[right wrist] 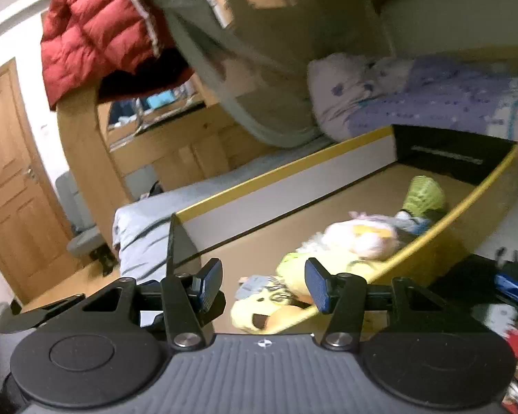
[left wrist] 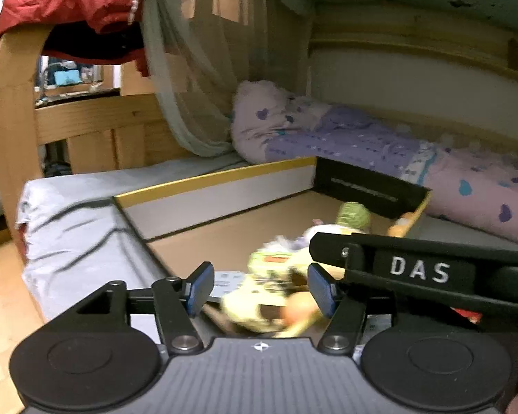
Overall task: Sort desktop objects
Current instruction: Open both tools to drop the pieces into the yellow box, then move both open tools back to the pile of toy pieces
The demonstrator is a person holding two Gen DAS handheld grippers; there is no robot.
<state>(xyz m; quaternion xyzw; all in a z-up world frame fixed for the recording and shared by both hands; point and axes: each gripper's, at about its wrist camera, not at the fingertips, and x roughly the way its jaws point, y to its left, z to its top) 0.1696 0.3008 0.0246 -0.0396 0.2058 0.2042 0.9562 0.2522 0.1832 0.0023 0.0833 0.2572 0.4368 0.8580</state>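
A large open cardboard box (left wrist: 221,189) with a yellow rim lies on the bed; it also shows in the right wrist view (right wrist: 286,176). Soft toys lie inside it: a yellow-green plush (left wrist: 259,289) (right wrist: 293,276), a pink-white plush (right wrist: 359,234) and a green one (left wrist: 352,214) (right wrist: 424,196). My left gripper (left wrist: 260,288) is open above the yellow-green plush, nothing between its pads. My right gripper (right wrist: 264,283) is open and empty over the box's near corner. The right gripper's black body (left wrist: 424,269) crosses the left wrist view at right.
A purple patterned quilt (left wrist: 380,145) and pillow lie behind the box. A grey mattress sheet (left wrist: 76,220) is left of it. A red jacket (right wrist: 96,31) hangs on the wooden bed frame. A wooden door (right wrist: 13,179) stands at far left. Dark and red items (right wrist: 511,296) lie at right.
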